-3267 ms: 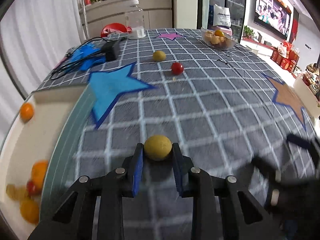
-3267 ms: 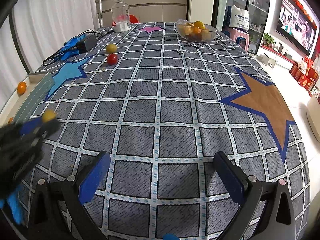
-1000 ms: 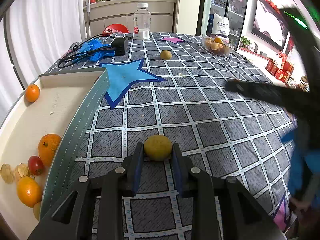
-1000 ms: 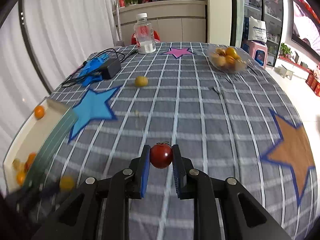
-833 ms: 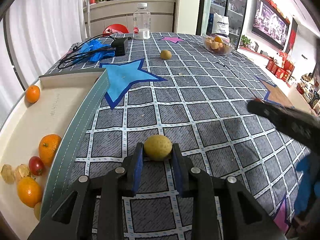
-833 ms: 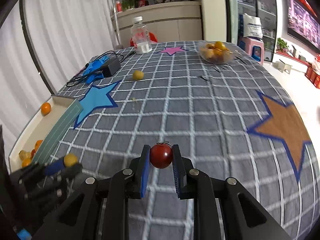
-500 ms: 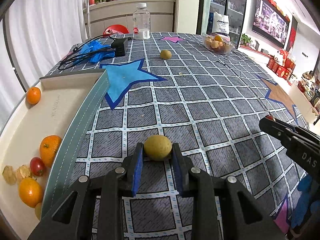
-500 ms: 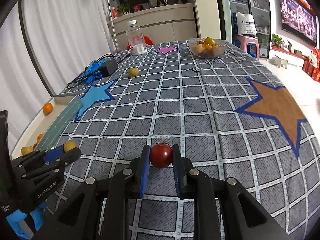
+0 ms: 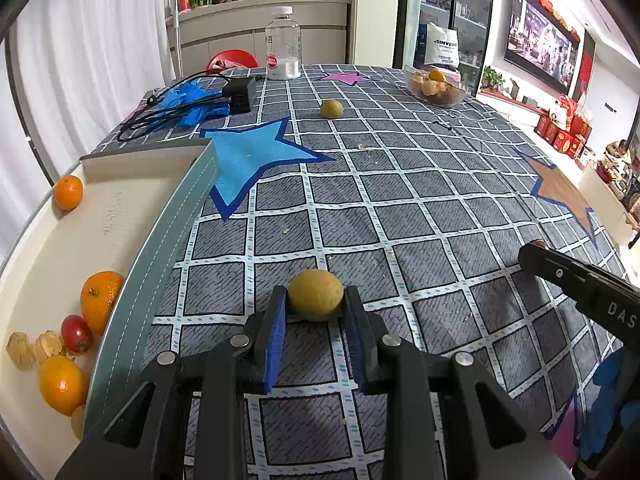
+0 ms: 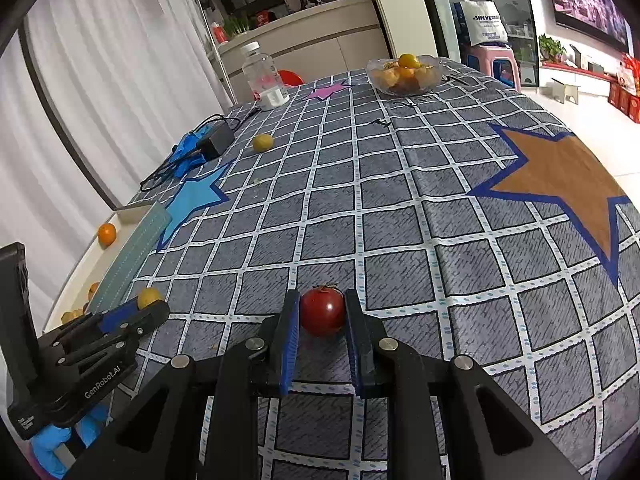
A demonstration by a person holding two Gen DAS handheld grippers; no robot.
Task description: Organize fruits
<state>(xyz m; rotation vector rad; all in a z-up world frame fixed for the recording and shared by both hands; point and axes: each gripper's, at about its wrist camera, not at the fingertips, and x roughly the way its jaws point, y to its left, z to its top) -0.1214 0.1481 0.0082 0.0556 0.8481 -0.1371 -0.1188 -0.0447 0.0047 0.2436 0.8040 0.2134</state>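
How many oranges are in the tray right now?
3 in the tray: one orange at the far corner, one against the side wall, one nearest. The frame edge may hide more.

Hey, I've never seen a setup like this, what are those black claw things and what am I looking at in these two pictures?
They are handheld grippers, one in each of a person's hands, each carrying a wide-angle camera that looks along its fingers.

In the left camera's picture, the left gripper is shut on a yellow-green fruit. Beside it is a pale tray holding oranges and a small tomato.

In the right camera's picture, the right gripper is shut on a red tomato.

On the checked tablecloth lie another yellow-green fruit, a bottle and a glass fruit bowl.
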